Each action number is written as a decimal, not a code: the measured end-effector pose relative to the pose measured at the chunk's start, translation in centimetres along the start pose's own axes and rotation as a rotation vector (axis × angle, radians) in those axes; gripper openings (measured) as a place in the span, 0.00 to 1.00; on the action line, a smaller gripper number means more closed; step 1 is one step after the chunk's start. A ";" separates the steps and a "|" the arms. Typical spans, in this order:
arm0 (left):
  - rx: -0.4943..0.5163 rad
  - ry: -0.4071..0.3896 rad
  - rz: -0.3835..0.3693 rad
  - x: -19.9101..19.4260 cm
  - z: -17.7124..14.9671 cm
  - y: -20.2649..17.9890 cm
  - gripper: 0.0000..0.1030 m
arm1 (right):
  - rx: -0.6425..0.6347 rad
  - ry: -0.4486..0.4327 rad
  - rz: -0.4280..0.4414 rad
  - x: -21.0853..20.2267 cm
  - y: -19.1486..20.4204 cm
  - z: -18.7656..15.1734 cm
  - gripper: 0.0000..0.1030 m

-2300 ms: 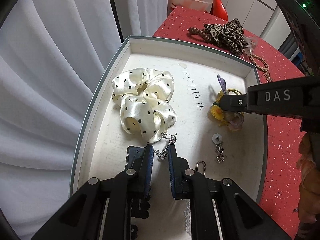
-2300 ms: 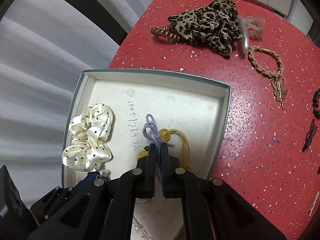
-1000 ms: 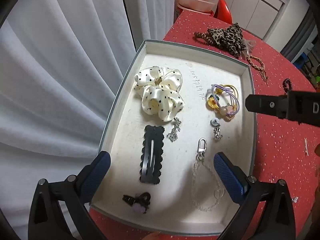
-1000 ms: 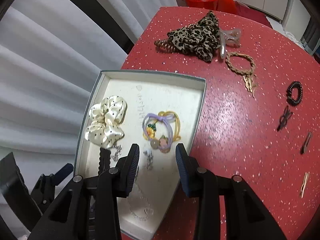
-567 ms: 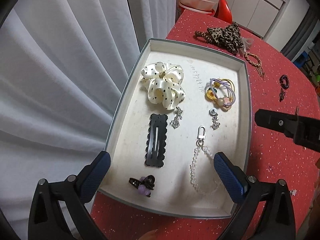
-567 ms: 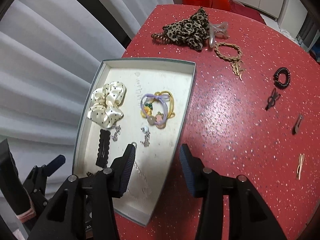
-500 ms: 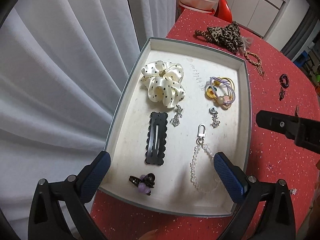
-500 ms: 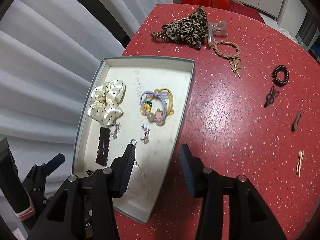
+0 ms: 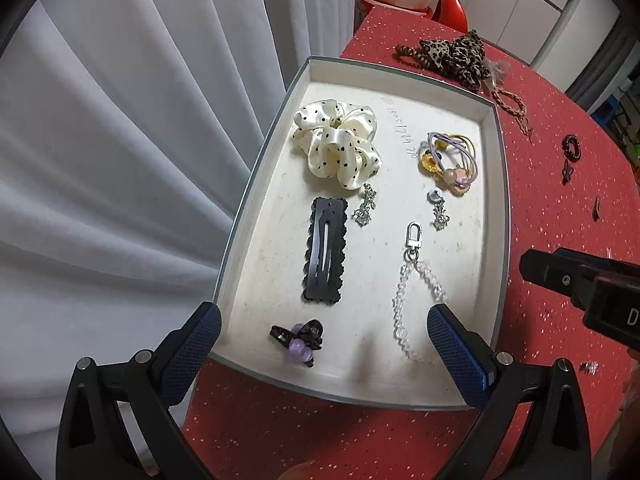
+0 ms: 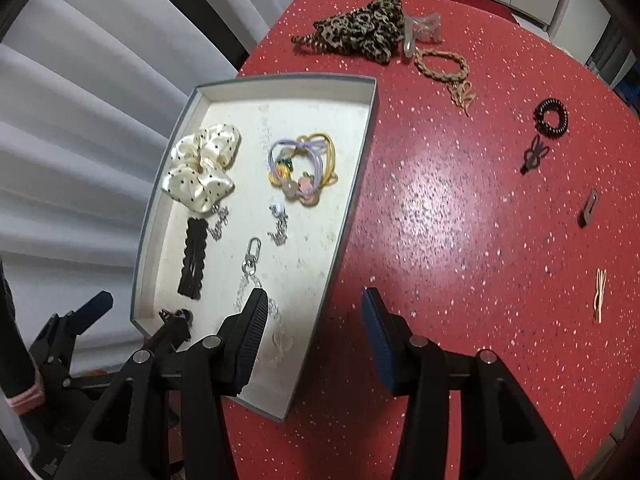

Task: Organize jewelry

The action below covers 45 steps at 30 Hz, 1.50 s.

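Observation:
A white tray [image 9: 498, 208] on the red table holds a cream polka-dot scrunchie [image 9: 338, 142], purple and yellow hair ties [image 9: 450, 156], a black snap clip [image 9: 325, 250], two silver earrings [image 9: 364, 210], a clear bead chain [image 9: 412, 280] and a small black claw clip [image 9: 298, 340]. My left gripper [image 9: 322, 314] hangs wide open above the tray's near end, holding nothing. Over the tray's [image 10: 360, 168] right wall my right gripper [image 10: 315, 296] stands open and empty. The hair ties [image 10: 302, 164] lie apart from it.
Loose on the red table [image 10: 460, 220] are a leopard scrunchie [image 10: 360, 26], a clear claw clip [image 10: 422, 30], a braided bracelet [image 10: 442, 66], a black coil tie [image 10: 552, 118], small dark clips [image 10: 532, 156] and a gold pin [image 10: 599, 296]. White curtain [image 9: 120, 160] hangs left of the tray.
Both grippers have opened and drawn back from the tray. The left let go near an earring, the right released the hair ties, which now lie in the tray. The right gripper shifted toward the tray's right wall.

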<state>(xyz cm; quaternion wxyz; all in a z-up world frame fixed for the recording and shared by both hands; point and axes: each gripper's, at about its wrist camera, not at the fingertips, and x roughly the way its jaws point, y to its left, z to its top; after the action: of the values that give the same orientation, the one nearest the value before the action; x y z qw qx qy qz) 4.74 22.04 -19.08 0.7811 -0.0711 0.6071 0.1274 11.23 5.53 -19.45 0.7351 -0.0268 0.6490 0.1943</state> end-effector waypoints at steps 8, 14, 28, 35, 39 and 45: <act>0.009 -0.016 -0.021 -1.4 -0.7 0.4 1.00 | -0.015 0.008 -0.033 -0.6 0.4 -1.4 0.52; 0.009 -0.026 -0.016 -2.1 -0.9 0.6 1.00 | -0.018 0.002 -0.028 -1.2 0.7 -1.6 0.57; 0.025 -0.007 -0.042 -3.2 -1.9 0.3 1.00 | -0.012 0.001 -0.032 -2.1 0.9 -2.6 0.57; 0.014 -0.013 -0.033 -3.9 -2.4 0.2 1.00 | -0.026 -0.016 -0.041 -3.0 1.3 -3.0 0.68; 0.011 -0.017 -0.018 -4.1 -2.5 0.4 1.00 | -0.054 -0.034 -0.054 -3.6 1.9 -2.9 0.69; 0.009 -0.025 -0.008 -4.7 -2.8 0.5 1.00 | -0.075 -0.054 -0.060 -4.4 2.5 -2.9 0.77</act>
<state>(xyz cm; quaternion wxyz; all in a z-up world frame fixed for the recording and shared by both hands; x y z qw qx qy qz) 0.92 21.25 -15.27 0.7895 -0.0684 0.5975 0.1224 7.33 5.84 -15.10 0.7564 -0.0685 0.6200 0.1969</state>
